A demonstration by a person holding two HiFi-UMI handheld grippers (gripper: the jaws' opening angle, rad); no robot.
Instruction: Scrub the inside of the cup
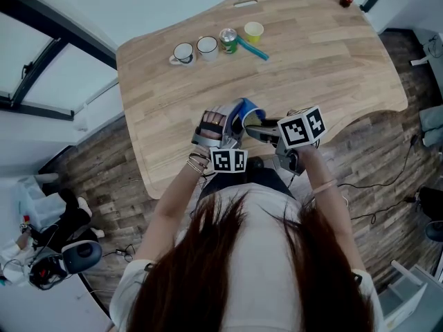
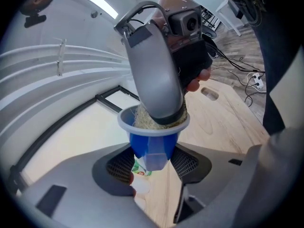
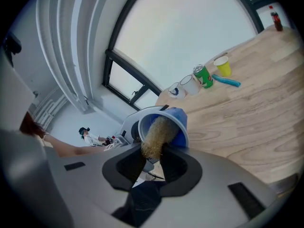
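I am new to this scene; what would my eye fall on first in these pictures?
First comes the blue cup, clamped in the left gripper near the front edge of the wooden table. The right gripper holds a tan scrubber that reaches into the cup's mouth. At the table's far side, a green can and a yellow cup stand beside two white mugs.

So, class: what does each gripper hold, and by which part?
The left gripper grips the blue cup by its lower body; the right gripper pinches the tan scrubber by its near end.
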